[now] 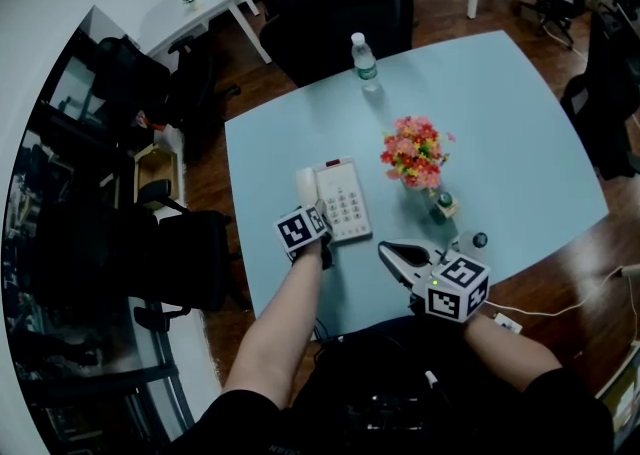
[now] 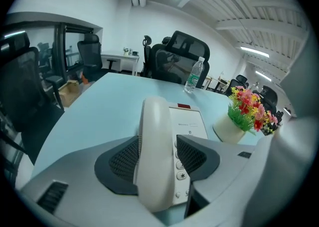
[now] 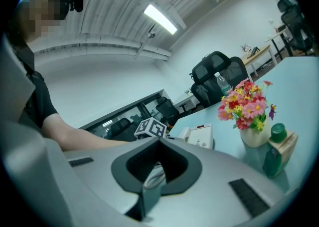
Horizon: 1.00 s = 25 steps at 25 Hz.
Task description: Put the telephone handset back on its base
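While handset (image 2: 153,131) lies on base (image 2: 192,120), left hand-held gripper (image 2: 160,160) gapes around it; right hand-held gripper (image 3: 152,185) is closed.

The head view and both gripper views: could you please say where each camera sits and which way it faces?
Head view: on the person's head, steeply down at the table; left hand-held gripper, right hand-held gripper and forearms show.
Left gripper view: rides that gripper, looking along its open jaws, astride the handset.
Right gripper view: past its shut jaws across the table; left forearm shows.
Shared: both gripper views show the telephone base and flowers.
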Tool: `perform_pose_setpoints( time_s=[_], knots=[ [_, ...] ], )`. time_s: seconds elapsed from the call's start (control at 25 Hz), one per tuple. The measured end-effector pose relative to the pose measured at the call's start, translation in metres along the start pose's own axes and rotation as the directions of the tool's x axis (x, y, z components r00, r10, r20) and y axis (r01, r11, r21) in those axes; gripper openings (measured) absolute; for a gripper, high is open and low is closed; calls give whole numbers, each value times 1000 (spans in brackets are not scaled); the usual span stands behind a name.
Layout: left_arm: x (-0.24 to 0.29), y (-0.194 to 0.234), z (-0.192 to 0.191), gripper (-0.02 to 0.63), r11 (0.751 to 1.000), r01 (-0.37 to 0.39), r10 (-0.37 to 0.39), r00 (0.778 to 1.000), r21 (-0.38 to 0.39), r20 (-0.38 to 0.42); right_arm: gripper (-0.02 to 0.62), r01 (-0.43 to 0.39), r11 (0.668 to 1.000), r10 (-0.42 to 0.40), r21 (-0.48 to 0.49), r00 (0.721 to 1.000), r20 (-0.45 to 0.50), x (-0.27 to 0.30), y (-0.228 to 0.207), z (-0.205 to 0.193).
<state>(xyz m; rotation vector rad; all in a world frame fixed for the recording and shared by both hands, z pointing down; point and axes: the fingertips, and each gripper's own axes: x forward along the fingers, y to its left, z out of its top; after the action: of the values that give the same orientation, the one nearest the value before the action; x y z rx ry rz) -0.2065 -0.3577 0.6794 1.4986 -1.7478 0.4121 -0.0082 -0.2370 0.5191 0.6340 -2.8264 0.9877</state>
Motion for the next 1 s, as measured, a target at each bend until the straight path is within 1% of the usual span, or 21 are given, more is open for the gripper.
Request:
perform_pose_setpoints(
  time_s=[0.24,0.44,0.56,0.68,0.72,0.8,0.84,0.88,0.92,1.0],
  knots=[
    [-17,1,4,238,999,47,-46,999,-15,26,11,-4,1000,4,-7,1000,3,1,6,0],
    [-39,0,8,236,989,130,-124,989,-66,85,11,-7,1000,7,-14,1000,4,4,15,-4],
    [-61,9,11,233,987,141,-132,983,-73,125,11,-17,1000,17,-23,1000,9,9,27,-6],
    [-88,12,12,196,984,175,-169,974,-29,152,11,-21,999,22,-29,1000,21,14,39,-6],
    [-99,11,13,166,981,192,-188,969,-8,161,11,-19,999,20,-31,999,25,16,42,-6],
    [-122,10,14,126,975,219,-221,958,29,181,11,-11,999,12,-30,999,36,18,50,-6],
    [-133,9,13,81,972,233,-237,953,41,190,11,-6,1000,8,-30,999,41,18,53,-7],
    [-144,8,11,16,967,251,-256,946,49,197,11,0,1000,2,-29,999,45,17,57,-8],
    [-155,6,7,2,960,275,-280,939,53,200,11,8,1000,-7,-30,999,48,16,60,-11],
    [-178,3,-5,0,942,331,-334,921,49,201,11,29,999,-27,-36,999,47,12,65,-19]
  ],
)
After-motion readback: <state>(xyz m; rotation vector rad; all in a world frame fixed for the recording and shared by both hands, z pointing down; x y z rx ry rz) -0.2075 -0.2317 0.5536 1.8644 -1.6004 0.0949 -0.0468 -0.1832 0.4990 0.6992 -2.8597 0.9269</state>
